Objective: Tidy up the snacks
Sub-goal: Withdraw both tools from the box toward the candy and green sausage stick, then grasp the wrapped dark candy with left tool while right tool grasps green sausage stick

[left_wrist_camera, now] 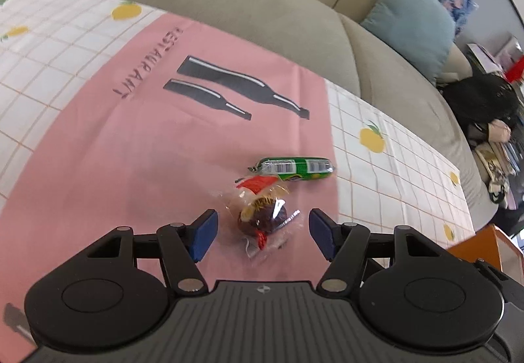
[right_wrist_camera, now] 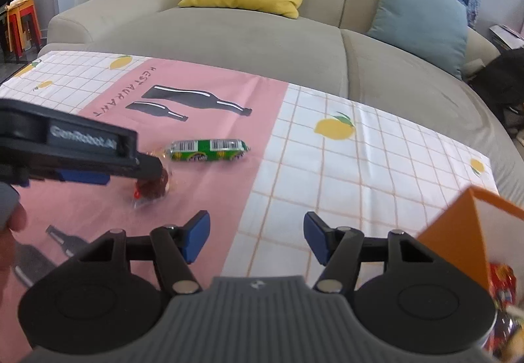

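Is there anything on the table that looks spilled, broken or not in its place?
Nothing looks spilled or damaged. Two snacks lie loose on the pink cloth: a green sausage stick and a clear-wrapped dark snack; other snacks already sit in the orange box.

Both wrist cams look forward-down past their fingers toward the sofa [right_wrist_camera: 229, 45], left closer in, sharing the green snack [left_wrist_camera: 294, 168] ahead on the pink cloth [right_wrist_camera: 209, 101].

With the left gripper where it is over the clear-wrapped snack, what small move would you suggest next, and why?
Probably close the left gripper: its jaws stand open on either side of the clear-wrapped snack on the pink cloth, so it looks lined up. The right gripper is open and holds nothing, beside the orange box.
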Motion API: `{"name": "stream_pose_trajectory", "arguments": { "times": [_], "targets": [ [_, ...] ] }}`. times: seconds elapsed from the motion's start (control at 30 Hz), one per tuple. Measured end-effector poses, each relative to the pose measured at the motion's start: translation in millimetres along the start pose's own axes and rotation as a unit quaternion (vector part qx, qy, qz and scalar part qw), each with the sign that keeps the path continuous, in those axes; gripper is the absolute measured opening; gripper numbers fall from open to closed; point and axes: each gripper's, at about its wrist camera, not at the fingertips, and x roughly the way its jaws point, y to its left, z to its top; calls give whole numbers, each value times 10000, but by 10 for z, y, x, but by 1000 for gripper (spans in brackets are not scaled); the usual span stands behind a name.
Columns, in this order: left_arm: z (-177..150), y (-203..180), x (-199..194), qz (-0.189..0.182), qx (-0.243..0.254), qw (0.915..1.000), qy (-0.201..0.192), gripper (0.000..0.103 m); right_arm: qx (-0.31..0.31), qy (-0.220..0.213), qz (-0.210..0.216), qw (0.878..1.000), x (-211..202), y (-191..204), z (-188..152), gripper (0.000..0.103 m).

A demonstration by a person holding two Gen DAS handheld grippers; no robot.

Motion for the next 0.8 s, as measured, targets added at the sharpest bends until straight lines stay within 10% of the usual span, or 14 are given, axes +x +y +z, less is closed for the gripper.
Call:
{"name": "stream_pose_trajectory", "arguments": {
  "times": [0.43, 0.8],
  "targets": [
    [86, -13, 198, 137, -91, 9994, 291, 59, -1161, -165, 274, 9927, 447, 216, 228, 61],
    [212, 129, 81, 349, 86, 9988, 326, 55, -2746, -281, 671, 9588, 758, 407, 423, 61]
  ]
}}
